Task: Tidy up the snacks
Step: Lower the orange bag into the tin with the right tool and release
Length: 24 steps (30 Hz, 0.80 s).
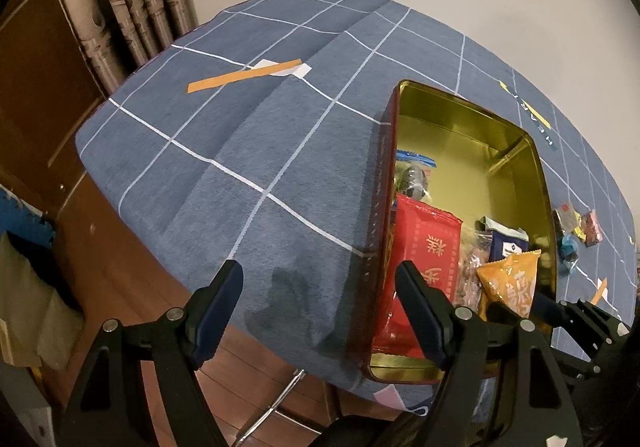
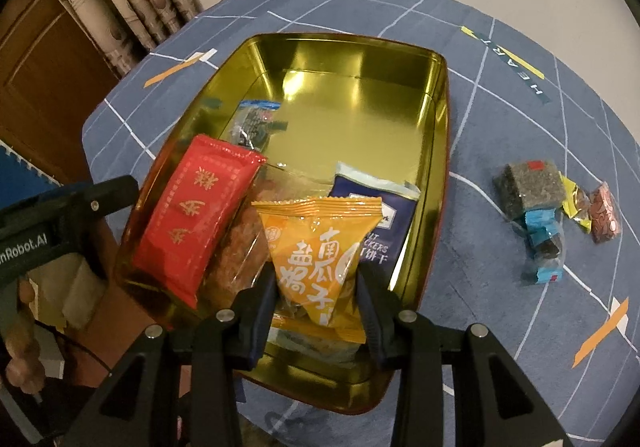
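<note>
Snacks lie partly inside an open gold-lined tin (image 2: 436, 95) with a dark red outer wall, which sits on a table covered by a blue grid-pattern cloth (image 1: 248, 135). In the near half of the tin lie a red packet (image 2: 192, 215) at the left, a clear bag of brownish pieces (image 2: 240, 251) beside it, and a dark blue cracker packet (image 2: 392, 215) toward the right. A small clear packet with a blue top edge (image 2: 254, 123) lies farther in, by the left wall. The far half of the tin floor is bare.

The right hand-held gripper (image 2: 316, 303) is clamped on an orange packet (image 2: 320, 247); both pads press its lower sides, and the packet stands above the near end of the tin, over the other packets.

The left hand-held gripper (image 1: 320, 311) has its jaws wide apart with nothing between them. One finger sits over the cloth left of the tin, the other over the tin's near left wall.

To the right of the tin, apart from it, a small cluster remains on the cloth: a grey speckled block (image 2: 524, 187), a blue-wrapped piece (image 2: 542, 243), a yellow-wrapped piece (image 2: 576, 203) and a reddish-brown wrapped piece (image 2: 604, 211). Strips of orange tape (image 1: 244, 77) are stuck to the cloth.
</note>
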{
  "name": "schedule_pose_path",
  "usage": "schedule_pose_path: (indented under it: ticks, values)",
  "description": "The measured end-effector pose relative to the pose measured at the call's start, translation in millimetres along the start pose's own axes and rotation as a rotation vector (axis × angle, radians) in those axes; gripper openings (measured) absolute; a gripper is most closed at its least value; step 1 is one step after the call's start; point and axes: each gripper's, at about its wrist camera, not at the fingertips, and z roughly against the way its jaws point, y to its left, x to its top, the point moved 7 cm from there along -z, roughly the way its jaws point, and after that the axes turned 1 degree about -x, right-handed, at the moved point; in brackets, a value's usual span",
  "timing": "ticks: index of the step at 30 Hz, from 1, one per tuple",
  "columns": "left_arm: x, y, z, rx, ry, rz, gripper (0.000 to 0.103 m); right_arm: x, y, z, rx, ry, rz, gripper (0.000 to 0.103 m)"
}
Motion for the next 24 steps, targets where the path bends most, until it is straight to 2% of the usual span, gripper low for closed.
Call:
schedule_pose_path:
  ticks: [9, 12, 24]
  values:
    - [0, 0, -1, 0.003, 0.005, 0.002, 0.075, 0, 0, -1, 0.005, 0.003, -0.014, 0.042]
    - [0, 0, -2, 0.001, 0.001, -0.004, 0.075, 1, -2, 1, 0.002, -0.002, -0.021, 0.047]
    - [3, -3, 1, 0.009, -0.02, -0.02, 0.075, 10, -16, 33, 0.035, -0.087, -0.06, 0.05]
